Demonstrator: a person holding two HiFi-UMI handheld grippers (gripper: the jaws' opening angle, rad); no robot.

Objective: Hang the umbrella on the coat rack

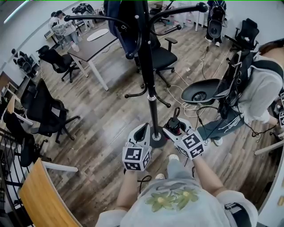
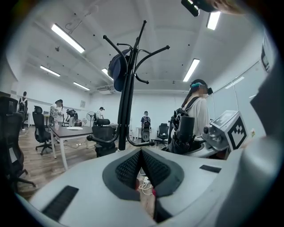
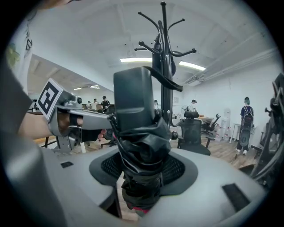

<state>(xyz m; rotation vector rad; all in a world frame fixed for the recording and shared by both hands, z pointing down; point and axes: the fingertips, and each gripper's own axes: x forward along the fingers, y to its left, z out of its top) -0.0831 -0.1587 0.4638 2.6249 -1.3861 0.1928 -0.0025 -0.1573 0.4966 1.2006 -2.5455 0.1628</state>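
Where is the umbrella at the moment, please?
The umbrella is folded and clamped in the right gripper. In the head view it sits low and centre, just right of the coat rack foot.

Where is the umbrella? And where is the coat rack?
umbrella point(image 3: 141, 150), right gripper view, on its folded black cloth.
coat rack point(image 1: 147, 66), head view, on its black pole.

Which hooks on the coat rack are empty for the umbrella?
The upper arm curving right and the low hooks are bare. The side by the hanging dark blue garment is crowded.
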